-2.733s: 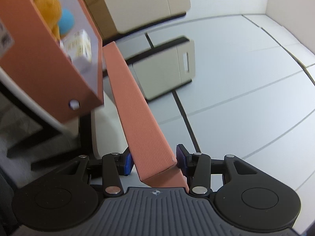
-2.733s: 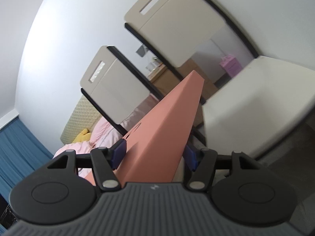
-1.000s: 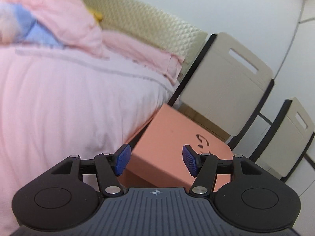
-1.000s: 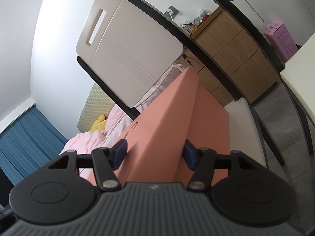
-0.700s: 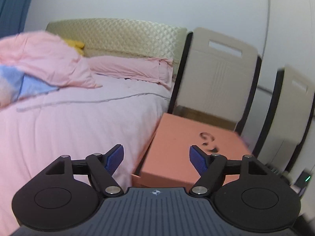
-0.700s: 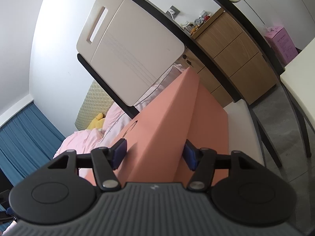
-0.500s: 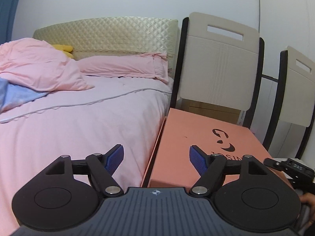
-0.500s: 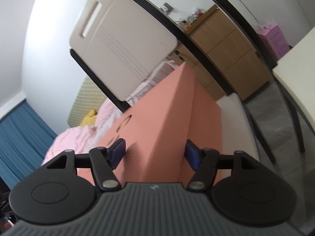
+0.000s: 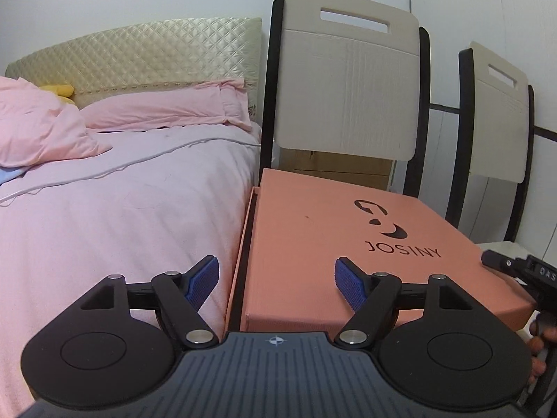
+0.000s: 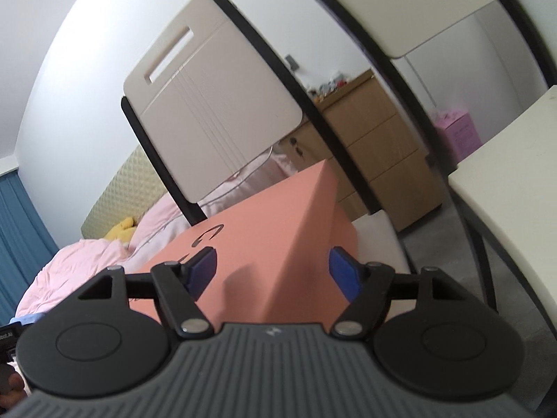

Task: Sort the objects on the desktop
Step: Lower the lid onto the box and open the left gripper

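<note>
Now box lid (image 9: pixel 330 237) between spread jaws

The setting is a home bedroom. A bed with pink sheets (image 9: pixel 115 216) fills the left, backed by a cream quilted headboard (image 9: pixel 139 55) and a pink pillow (image 9: pixel 163 109). Two beige dining chairs with black frames (image 9: pixel 348 87) stand at right. A light wooden drawer cabinet (image 10: pixel 376 149) stands far behind, and blue curtains (image 10: pixel 21 216) hang at far left.

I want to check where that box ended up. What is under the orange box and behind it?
The orange box rests on a chair seat; the chair's beige backrest stands behind it. Its lid is on, hiding the inside.
</note>
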### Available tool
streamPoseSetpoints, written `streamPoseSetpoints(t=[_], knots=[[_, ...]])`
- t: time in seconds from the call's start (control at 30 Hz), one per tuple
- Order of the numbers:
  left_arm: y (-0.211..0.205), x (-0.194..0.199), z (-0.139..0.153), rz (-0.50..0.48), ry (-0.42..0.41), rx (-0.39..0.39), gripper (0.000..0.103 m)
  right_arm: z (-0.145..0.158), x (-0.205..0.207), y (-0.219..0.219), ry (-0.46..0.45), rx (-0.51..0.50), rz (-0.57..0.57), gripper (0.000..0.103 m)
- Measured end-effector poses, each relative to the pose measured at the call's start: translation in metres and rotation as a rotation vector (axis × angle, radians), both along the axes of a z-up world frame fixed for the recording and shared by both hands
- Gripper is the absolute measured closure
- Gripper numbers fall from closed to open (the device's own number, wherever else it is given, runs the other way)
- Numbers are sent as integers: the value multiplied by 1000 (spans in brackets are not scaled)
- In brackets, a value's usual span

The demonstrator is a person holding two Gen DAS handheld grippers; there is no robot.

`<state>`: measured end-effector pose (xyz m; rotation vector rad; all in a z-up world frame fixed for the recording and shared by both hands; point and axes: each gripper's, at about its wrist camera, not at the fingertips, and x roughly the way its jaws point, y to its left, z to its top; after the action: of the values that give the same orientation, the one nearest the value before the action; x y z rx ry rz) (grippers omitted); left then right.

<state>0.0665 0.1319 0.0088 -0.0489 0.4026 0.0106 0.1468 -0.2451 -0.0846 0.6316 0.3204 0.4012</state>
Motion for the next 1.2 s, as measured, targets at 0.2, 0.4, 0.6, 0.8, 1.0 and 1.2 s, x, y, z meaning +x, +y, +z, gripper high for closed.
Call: streamPoseSetpoints(t=[0.2,0.4,0.6,0.8,1.0,1.2], knots=[[1,6,-3,10,17,-25,25,-13,-20,-3,-24,68,22,30],[3,6,-2,44,11,-15,25,-8,-22,8,-25,54,34,33],[8,10,-2,33,69,-53,25,5,-21,20,-50,9,31,33],[6,14,-6,0,119,-48,26,6,-17,20,-61,-25,36,33],[1,15,-10,-25,129,-32,26,-1,-10,12,-60,-30,64,34],[-5,16,-12,-50,123,-16,26,-4,-5,3,-54,-32,100,34]])
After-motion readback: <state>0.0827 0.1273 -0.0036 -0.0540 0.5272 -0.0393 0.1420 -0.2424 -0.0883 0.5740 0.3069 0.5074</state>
